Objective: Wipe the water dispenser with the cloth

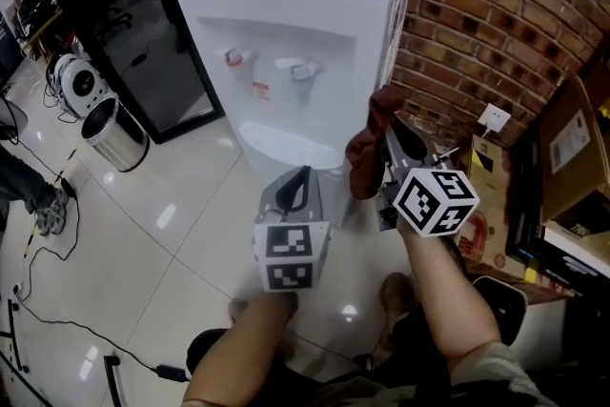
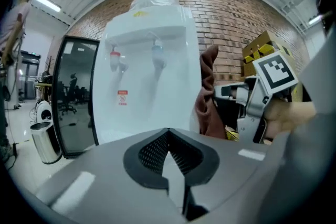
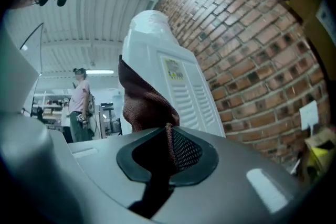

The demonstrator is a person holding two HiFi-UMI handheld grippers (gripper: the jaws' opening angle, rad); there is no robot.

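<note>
Glossy white tile floor [image 1: 181,234], no worktop. A black cable [image 1: 67,315] trails over the floor at 8 o'clock. A steel bin [image 1: 114,136] stands at 10 o'clock, just beside a dark glass door [image 1: 133,33]. A cardboard box [image 1: 572,148] sits at 3 o'clock, and a brick wall [image 1: 496,24] with a white socket [image 1: 494,117] is at 2 o'clock. The white dispenser [image 1: 295,14] stands on the floor at 12 o'clock against the wall, two taps [image 1: 272,64] on its front. In the right gripper view a person [image 3: 80,105] stands far off in the room at 9 o'clock.

Both forearms [image 1: 448,291] reach up from 6 o'clock.

The left claw [image 1: 297,178] is low in front of the dispenser base and points at its front. It is clenched and empty, pads meeting at the tip [image 2: 167,132].

The right claw [image 1: 393,136] is at 3 o'clock of the left one, a bit higher, beside the dispenser's right side. It is clamped on the brown cloth [image 1: 367,148]. The fabric is pinched between the pads [image 3: 181,152] and bunches up past them [image 3: 142,102]. The cloth hangs near the dispenser's right front corner; I cannot tell whether it touches.
</note>
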